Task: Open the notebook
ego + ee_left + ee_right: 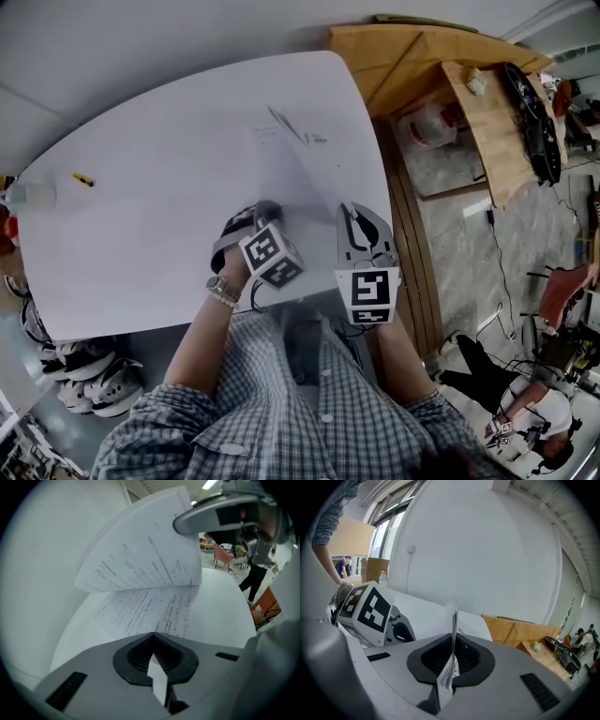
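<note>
The notebook (pixel 302 161) lies on the white table (pixel 141 244), its white pages printed with small text. My right gripper (pixel 362 223) is shut on one page, which stands edge-on between its jaws (pixel 453 637). In the left gripper view that lifted page (pixel 140 550) curls up over the flat page (pixel 145 613), with the right gripper (pixel 187 524) holding its upper corner. My left gripper (pixel 266 216) is at the notebook's near edge, pointing steeply down. Its jaws (pixel 152 637) are closed with a white sliver of paper pinched between them.
A small yellow object (pixel 83 180) and a bottle (pixel 28 195) sit at the table's far left. A wooden bench (pixel 422 56) with clutter stands to the right of the table. Shoes (pixel 89 375) lie on the floor at lower left.
</note>
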`<state>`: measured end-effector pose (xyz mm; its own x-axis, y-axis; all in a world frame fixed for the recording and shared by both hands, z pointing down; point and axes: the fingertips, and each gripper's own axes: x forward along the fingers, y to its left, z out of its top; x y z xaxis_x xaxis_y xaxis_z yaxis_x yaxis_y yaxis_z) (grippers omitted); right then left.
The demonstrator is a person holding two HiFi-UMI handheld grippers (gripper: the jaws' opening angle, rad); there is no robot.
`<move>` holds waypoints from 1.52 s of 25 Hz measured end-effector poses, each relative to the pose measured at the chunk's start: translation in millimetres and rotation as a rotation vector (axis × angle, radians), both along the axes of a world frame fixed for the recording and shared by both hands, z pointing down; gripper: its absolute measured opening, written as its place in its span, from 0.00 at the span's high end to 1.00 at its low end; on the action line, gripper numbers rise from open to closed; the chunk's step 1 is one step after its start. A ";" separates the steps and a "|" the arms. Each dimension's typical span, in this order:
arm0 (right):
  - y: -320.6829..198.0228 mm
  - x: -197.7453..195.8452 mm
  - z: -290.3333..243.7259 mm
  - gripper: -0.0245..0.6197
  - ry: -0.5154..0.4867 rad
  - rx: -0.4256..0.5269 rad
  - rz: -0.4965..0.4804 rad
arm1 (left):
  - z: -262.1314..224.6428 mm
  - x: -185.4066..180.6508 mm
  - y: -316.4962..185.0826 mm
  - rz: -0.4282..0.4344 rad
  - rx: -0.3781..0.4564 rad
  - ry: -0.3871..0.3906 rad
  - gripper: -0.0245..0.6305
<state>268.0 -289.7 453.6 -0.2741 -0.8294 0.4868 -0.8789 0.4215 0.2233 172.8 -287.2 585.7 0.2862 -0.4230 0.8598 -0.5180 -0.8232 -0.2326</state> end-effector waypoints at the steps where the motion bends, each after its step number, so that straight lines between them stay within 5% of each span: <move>1: 0.7 0.1 -1.3 0.92 -0.015 0.000 0.013 | 0.2 -5.6 0.7 -0.008 0.000 -0.006 0.95; 6: 5.4 7.9 -3.7 0.91 -0.045 -0.003 0.084 | 1.3 -32.0 5.0 -0.005 0.034 -0.075 0.95; 16: 16.3 76.5 25.4 0.91 -0.268 -0.137 0.453 | 4.4 -47.5 13.7 -0.025 0.033 -0.122 0.95; 26: 10.3 109.6 68.3 0.91 -0.103 -0.285 0.563 | 7.7 -49.9 17.2 -0.017 0.052 -0.176 0.95; 38: 8.4 121.3 116.7 0.88 0.057 -0.478 0.525 | 2.7 -47.1 17.5 0.030 0.127 -0.270 0.95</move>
<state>389.3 -281.3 570.4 0.1396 -0.5372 0.8318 -0.9852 0.0094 0.1714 125.7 -269.7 588.4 0.0682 -0.5270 0.8471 -0.3991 -0.7926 -0.4610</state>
